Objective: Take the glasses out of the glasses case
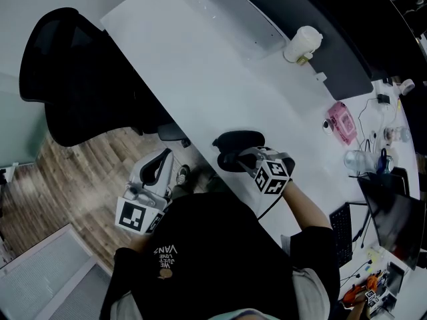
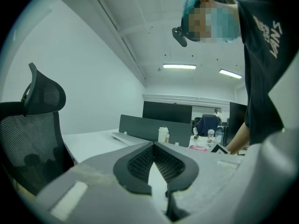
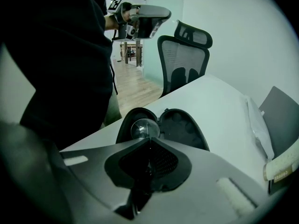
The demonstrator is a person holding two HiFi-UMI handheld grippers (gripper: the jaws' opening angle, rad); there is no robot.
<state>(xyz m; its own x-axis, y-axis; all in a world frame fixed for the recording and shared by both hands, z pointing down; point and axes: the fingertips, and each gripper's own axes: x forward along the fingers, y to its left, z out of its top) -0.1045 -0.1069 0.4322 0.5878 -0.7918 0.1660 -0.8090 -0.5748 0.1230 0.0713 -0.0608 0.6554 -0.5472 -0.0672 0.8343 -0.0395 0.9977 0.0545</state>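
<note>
The black glasses case (image 1: 235,143) lies open near the front edge of the white desk (image 1: 200,72). In the right gripper view both case halves (image 3: 184,125) show, spread flat. A round lens of the glasses (image 3: 145,128) sits right at my right gripper's (image 3: 148,143) tips, over the left half. The jaws are closed on the glasses' thin frame. In the head view the right gripper (image 1: 245,157) reaches into the case from the right. My left gripper (image 1: 160,169) hangs off the desk over the floor, shut and empty (image 2: 153,144).
A black mesh chair (image 1: 73,79) stands left of the desk. A grey flat slab (image 1: 240,12) and a white bottle (image 1: 301,44) sit by the dark partition (image 1: 333,59). A pink object (image 1: 341,122), cables, a keyboard (image 1: 340,232) and a monitor crowd the right.
</note>
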